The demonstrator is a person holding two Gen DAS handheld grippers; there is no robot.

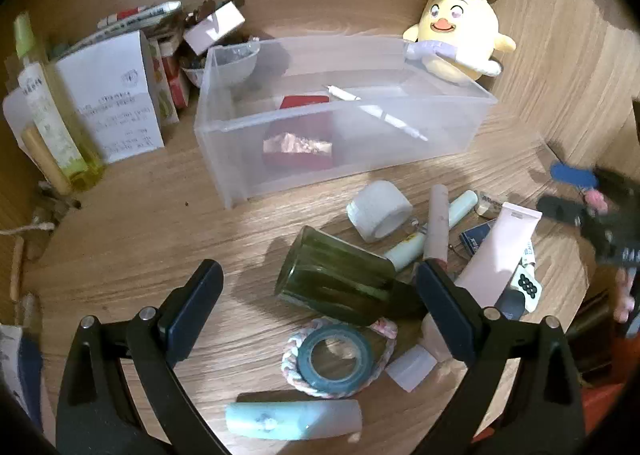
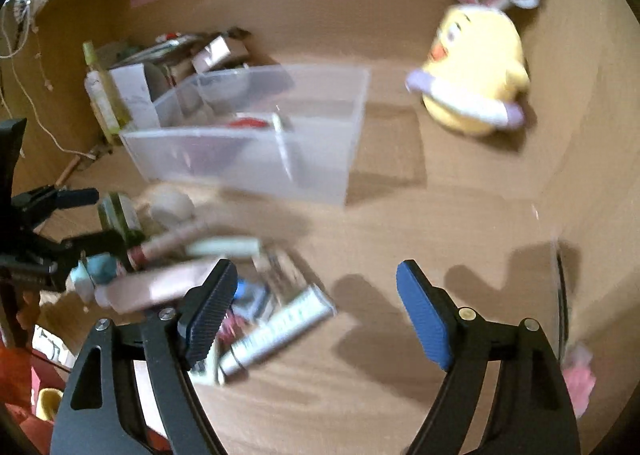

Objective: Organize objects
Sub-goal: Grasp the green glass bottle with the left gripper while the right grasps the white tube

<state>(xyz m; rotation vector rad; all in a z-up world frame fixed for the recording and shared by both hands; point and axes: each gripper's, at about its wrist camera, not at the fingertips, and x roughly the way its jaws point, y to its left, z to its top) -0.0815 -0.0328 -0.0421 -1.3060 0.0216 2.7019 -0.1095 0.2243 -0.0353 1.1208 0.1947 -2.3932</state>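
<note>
My left gripper (image 1: 320, 279) is open and empty, its fingers straddling a dark green glass (image 1: 340, 275) lying on its side. A teal tape roll (image 1: 336, 359) on a braided ring, a white tape roll (image 1: 378, 211), tubes and a pink tube (image 1: 500, 251) lie around it. A clear plastic bin (image 1: 340, 127) holds a red box (image 1: 298, 143) and a pen. My right gripper (image 2: 316, 283) is open and empty above bare wood, right of the blurred clutter; a silver tube (image 2: 280, 331) lies by its left finger. The bin (image 2: 256, 143) appears behind it.
A yellow plush chick (image 1: 460, 43) with bunny ears stands behind the bin, also in the right wrist view (image 2: 476, 71). Bottles, a white carton (image 1: 116, 95) and boxes crowd the back left. Wooden walls close the back and right. The right gripper (image 1: 592, 207) shows at the far right.
</note>
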